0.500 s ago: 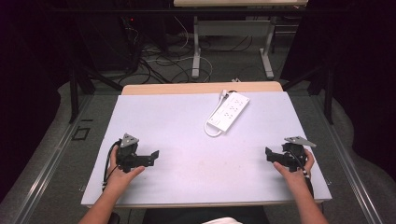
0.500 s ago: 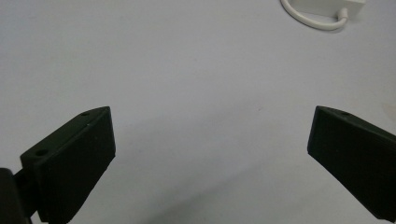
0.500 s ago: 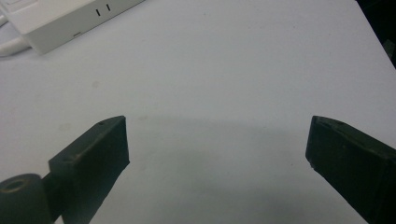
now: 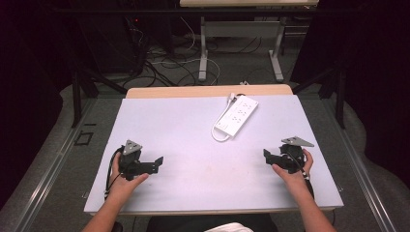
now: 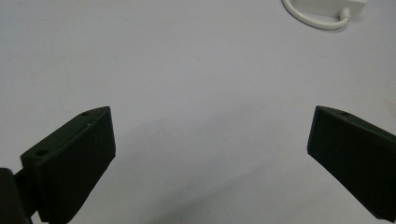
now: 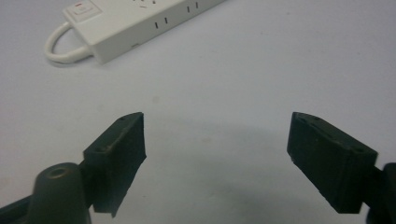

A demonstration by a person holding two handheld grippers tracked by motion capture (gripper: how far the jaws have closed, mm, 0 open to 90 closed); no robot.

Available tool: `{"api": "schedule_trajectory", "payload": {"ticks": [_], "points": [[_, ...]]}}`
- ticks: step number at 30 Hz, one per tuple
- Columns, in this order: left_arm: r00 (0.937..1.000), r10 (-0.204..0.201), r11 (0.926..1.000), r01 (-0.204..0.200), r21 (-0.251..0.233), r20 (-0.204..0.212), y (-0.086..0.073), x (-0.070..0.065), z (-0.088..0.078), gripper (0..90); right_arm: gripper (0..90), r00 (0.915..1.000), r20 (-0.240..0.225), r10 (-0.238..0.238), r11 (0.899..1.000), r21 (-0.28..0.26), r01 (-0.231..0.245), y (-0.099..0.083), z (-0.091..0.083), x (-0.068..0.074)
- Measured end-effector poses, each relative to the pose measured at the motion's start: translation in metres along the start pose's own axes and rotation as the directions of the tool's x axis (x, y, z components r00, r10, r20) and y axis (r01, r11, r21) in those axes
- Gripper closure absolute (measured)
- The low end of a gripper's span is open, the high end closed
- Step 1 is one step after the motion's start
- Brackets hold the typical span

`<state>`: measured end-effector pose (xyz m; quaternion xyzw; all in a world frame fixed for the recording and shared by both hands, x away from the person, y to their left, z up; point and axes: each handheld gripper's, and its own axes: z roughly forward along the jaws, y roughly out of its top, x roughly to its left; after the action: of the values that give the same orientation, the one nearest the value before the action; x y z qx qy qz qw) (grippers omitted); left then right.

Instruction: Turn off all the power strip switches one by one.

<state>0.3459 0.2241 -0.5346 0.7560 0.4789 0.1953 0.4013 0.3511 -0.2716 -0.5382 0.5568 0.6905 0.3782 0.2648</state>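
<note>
Near edge of the desk (image 4: 193,193): left gripper (image 4: 157,164) and right gripper (image 4: 266,155) rest low over the bare surface, each in a hand, tips pointing inward toward each other. Both have jaws spread wide, nothing between them; the gripper views confirm empty gaps over plain desk. Farther back, right of centre, lies the white power strip (image 4: 237,115), flat, well apart from both grippers. Its long axis runs diagonally, near end toward the person's left, far end toward the back right. A short white cable loop (image 4: 218,136) curls off the near end; the switch (image 6: 80,7) sits at that same end. The strip lies forward and slightly left of the right gripper, which looks nearer; likely that one reaches first.
</note>
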Motion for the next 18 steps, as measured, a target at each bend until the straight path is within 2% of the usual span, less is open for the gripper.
{"api": "schedule_trajectory", "payload": {"ticks": [2, 4, 6, 7, 10, 11, 16, 18], "points": [[1.0, -0.002, 1.0, 0.002, -0.004, -0.009, -0.001, 0.0, -0.001, 1.0, 25.2, 1.0, -0.007, -0.007, 1.0, 0.003, 0.007, 0.002, 0.0, 0.003], [0.9999, 0.002, 1.0, -0.002, -0.007, -0.012, 0.0, 0.0, -0.002, 1.1, 31.2, 0.9981, -0.027, -0.055, 0.998, 0.004, 0.055, 0.006, 0.003, 0.008], [0.9999, 0.008, 1.0, -0.008, -0.004, -0.014, -0.001, 0.0, -0.004, 1.1, 31.8, 0.9974, -0.037, -0.061, 0.998, 0.005, 0.061, 0.008, 0.004, 0.01], [0.9996, 0.017, 0.9998, -0.017, -0.009, -0.025, -0.002, 0.0, -0.004, 1.1, 32.5, 0.9949, -0.059, -0.081, 0.997, 0.014, 0.082, 0.011, 0.007, 0.013], [0.9994, 0.012, 0.9999, -0.012, 0.003, -0.034, -0.004, 0.0, -0.008, 1.5, 34.8, 0.9928, -0.077, -0.092, 0.995, 0.02, 0.093, 0.014, 0.009, 0.017], [0.9993, 0.009, 1.0, -0.009, 0.003, -0.037, -0.005, 0.0, -0.009, 1.5, 36.6, 0.9901, -0.088, -0.11, 0.994, 0.021, 0.112, 0.019, 0.012, 0.022], [0.9988, 0.005, 0.9999, -0.006, -0.015, -0.048, -0.006, 0.002, -0.014, 1.6, 41.7, 0.9847, -0.094, -0.147, 0.989, 0.018, 0.149, 0.031, 0.019, 0.032], [0.9988, 0.002, 0.9998, -0.003, -0.021, -0.048, -0.006, 0.002, -0.015, 1.6, 42.2, 0.9839, -0.107, -0.143, 0.989, 0.02, 0.146, 0.035, 0.022, 0.035]]}}
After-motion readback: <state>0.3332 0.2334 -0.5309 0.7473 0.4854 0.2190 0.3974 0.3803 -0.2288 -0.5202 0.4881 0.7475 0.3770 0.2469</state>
